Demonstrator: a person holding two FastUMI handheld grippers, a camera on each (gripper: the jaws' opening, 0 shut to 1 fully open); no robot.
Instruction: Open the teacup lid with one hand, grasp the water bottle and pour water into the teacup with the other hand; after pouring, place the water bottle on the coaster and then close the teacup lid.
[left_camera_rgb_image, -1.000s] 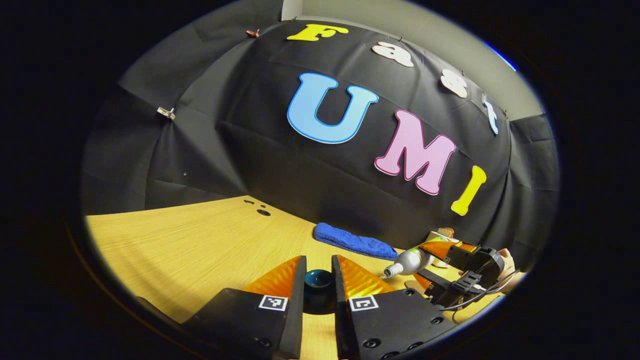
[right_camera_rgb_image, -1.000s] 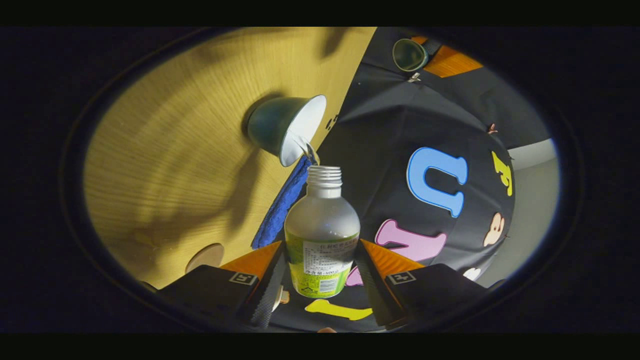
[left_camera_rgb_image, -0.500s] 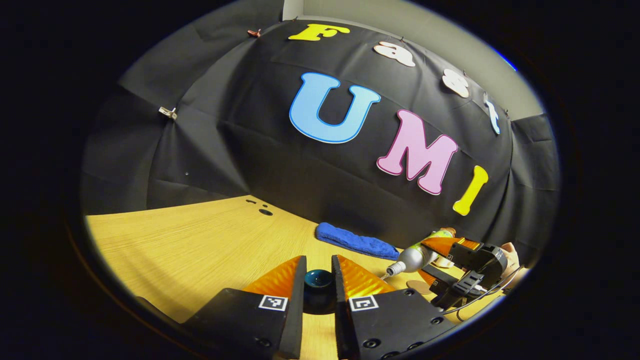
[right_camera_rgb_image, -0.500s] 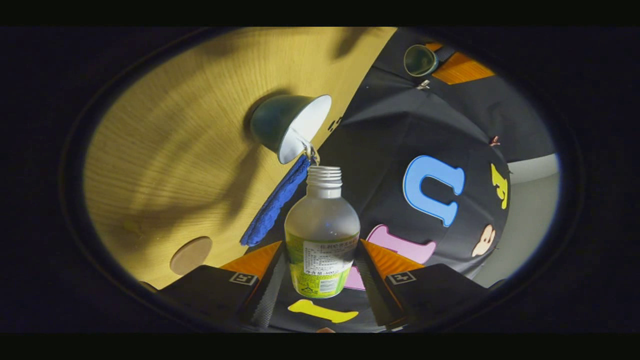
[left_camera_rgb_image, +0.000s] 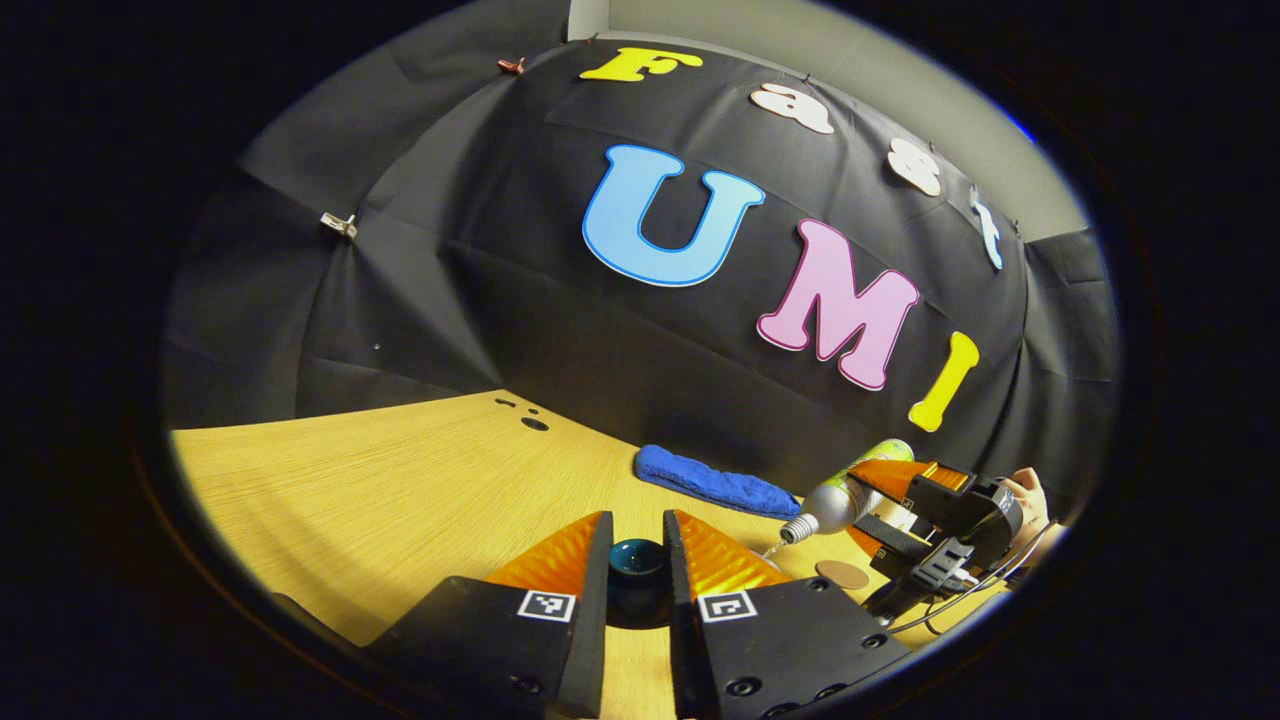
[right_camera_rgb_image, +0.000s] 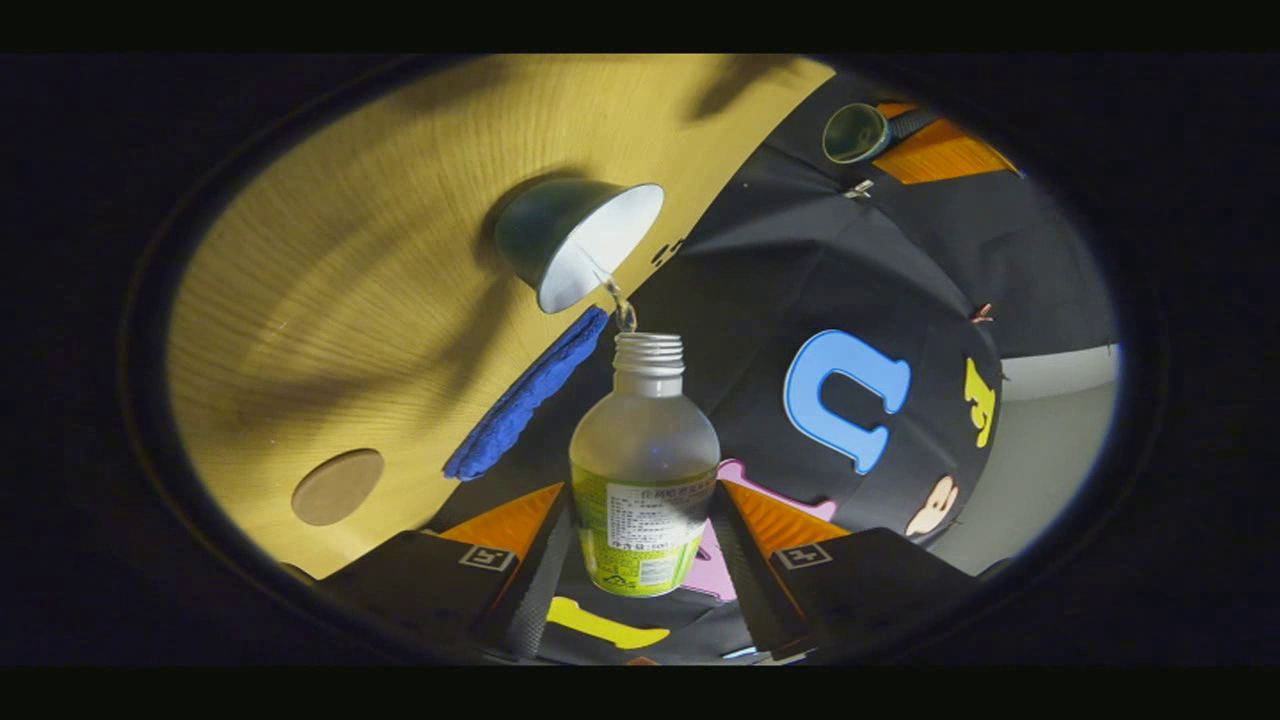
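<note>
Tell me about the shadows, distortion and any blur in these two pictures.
Right gripper view: long soft shadows cross the table; the teacup interior shines bright; the bottle is sharp. Left gripper view: fisheye bends the table edge; the lid sits dim between the fingers.

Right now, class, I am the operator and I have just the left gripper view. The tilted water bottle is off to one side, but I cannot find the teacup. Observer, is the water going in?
Observer: Yes. In the right gripper view a thin stream runs from the water bottle, clamped in the right gripper, into the white inside of the teacup, near its rim.
Operator: Is my lid in the way?
Observer: No. The lid hangs in the left gripper, well off to the side of the teacup, hollow side showing.
Operator: Anything lying close to the cup?
Observer: The blue cloth lies beside it; whether they touch, I cannot tell.
</note>
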